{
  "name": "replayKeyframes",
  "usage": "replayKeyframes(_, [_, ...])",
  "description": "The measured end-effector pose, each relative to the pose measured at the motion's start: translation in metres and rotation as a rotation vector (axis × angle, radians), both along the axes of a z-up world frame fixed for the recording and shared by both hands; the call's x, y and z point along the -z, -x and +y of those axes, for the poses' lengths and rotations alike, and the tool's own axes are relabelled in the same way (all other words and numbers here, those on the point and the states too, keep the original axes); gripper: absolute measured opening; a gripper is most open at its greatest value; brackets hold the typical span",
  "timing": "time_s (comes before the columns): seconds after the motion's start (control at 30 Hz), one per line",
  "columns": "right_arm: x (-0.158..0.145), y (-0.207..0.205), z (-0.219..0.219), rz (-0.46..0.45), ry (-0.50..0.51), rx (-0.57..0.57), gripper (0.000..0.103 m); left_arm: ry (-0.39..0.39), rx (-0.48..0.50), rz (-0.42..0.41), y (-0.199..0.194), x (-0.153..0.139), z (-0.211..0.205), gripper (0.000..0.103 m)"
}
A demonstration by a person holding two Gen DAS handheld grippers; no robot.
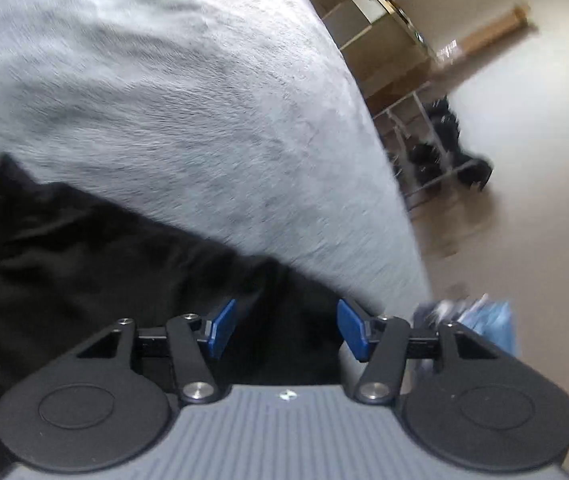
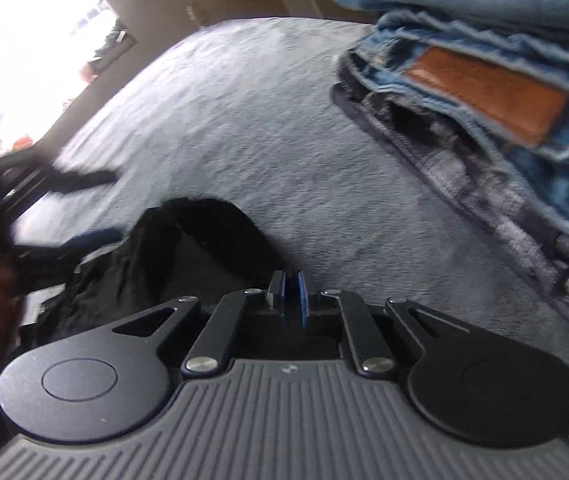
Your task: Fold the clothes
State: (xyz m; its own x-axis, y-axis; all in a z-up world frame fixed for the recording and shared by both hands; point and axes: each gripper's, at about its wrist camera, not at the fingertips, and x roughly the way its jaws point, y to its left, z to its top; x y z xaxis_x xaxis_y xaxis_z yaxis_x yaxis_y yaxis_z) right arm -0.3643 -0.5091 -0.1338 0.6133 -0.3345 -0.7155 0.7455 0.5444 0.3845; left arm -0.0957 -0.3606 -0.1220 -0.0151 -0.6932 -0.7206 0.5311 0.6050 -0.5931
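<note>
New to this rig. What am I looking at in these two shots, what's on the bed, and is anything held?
There is no robot arm here. A person holds one two-finger gripper in each hand, and each picture comes from a fisheye camera on a gripper, looking along its blue-padded fingers.

Left wrist view: the left gripper is open, jaws apart over a black garment lying on the grey bed cover.

Right wrist view: the right gripper has its pads together. Black cloth lies right at them, but whether it is pinched is hard to tell. Beside it sits a stack of folded blue jeans on a plaid garment.
</note>
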Motion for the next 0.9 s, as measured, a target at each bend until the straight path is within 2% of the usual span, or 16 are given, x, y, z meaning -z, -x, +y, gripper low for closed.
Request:
replayKeyframes(0.1, [-0.010, 0.003, 0.002, 0.074, 0.085, 0.023, 0.009, -0.054, 0.060, -0.065, 0.023, -0.005, 0.014, 0.057])
replayKeyframes(0.2, [-0.028, -0.004, 0.005, 0.063, 0.192, -0.077, 0.010, -0.102, 0.102, -0.134, 0.042, -0.005, 0.027, 0.057])
replayKeyframes(0.27, [-0.037, -0.021, 0.000, 0.020, 0.209, -0.183, 0.024, -0.136, 0.115, -0.178, 0.051, -0.001, 0.032, 0.056])
replayKeyframes(0.3, [-0.038, -0.032, -0.007, -0.015, 0.190, -0.223, 0.040, -0.147, 0.115, -0.190, 0.055, 0.001, 0.035, 0.056])
replayKeyframes(0.33, [-0.038, -0.044, -0.015, -0.041, 0.176, -0.247, 0.048, -0.152, 0.111, -0.201, 0.057, 0.002, 0.038, 0.056])
replayKeyframes(0.37, [-0.037, -0.057, -0.025, -0.060, 0.164, -0.265, 0.049, -0.154, 0.107, -0.211, 0.059, 0.004, 0.041, 0.056])
replayKeyframes(0.43, [-0.031, -0.077, -0.047, -0.085, 0.097, -0.270, 0.060, -0.147, 0.083, -0.236, 0.060, 0.004, 0.045, 0.056])
replayKeyframes(0.53, [-0.008, -0.100, -0.079, -0.089, -0.076, -0.243, 0.060, -0.138, 0.074, -0.295, 0.060, 0.003, 0.045, 0.056])
replayKeyframes(0.57, [-0.002, -0.104, -0.085, -0.101, -0.127, -0.250, 0.059, -0.134, 0.073, -0.316, 0.058, 0.002, 0.044, 0.056])
replayKeyframes(0.6, [0.004, -0.109, -0.091, -0.112, -0.178, -0.256, 0.041, -0.128, 0.067, -0.333, 0.056, 0.002, 0.043, 0.056])
replayKeyframes(0.63, [0.001, -0.112, -0.089, -0.112, -0.165, -0.272, 0.001, -0.126, 0.057, -0.345, 0.053, 0.003, 0.041, 0.056])
replayKeyframes(0.73, [-0.017, -0.119, -0.071, -0.012, 0.069, -0.325, 0.002, -0.156, 0.028, -0.352, 0.044, 0.013, 0.038, 0.053])
replayKeyframes(0.87, [-0.010, -0.130, -0.061, 0.170, 0.352, -0.345, 0.002, -0.173, 0.011, -0.350, 0.037, 0.021, 0.038, 0.051])
replayKeyframes(0.9, [-0.004, -0.132, -0.062, 0.204, 0.383, -0.347, 0.002, -0.175, 0.016, -0.354, 0.037, 0.021, 0.038, 0.051])
